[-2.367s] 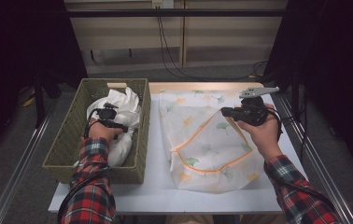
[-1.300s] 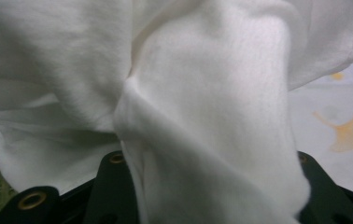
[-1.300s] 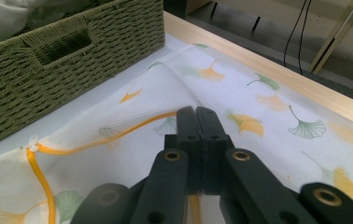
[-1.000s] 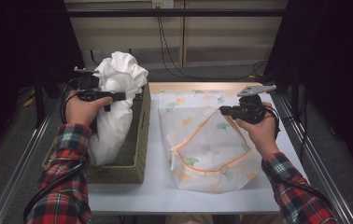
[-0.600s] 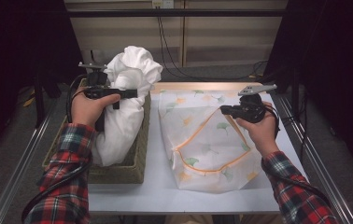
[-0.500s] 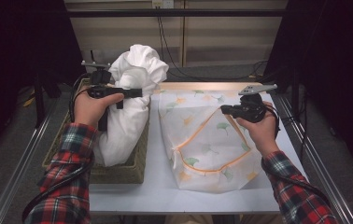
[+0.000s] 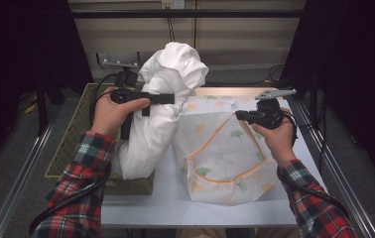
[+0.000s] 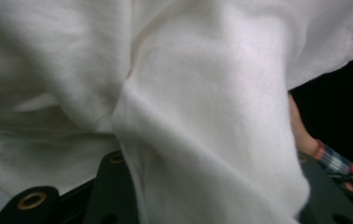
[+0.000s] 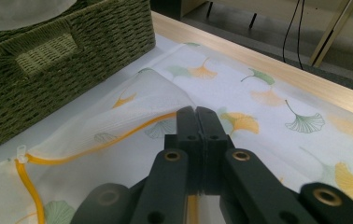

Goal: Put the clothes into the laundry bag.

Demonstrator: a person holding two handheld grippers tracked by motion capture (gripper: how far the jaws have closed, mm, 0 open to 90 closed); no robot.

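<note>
White garment clamped in raised L gripper, arm extended level; R gripper pinches mesh laundry bag rim, wrist low.

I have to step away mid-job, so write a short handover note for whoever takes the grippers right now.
Left gripper: shut on the white garment, lifted mostly out of the wicker basket, its lower end hanging at the basket's near corner.
Right gripper: shut on the edge of the mesh laundry bag, holding its orange-trimmed mouth up off the table.
Done: garment picked up, bag held open.
Left: probably carry the garment across and feed it into the bag.
</note>
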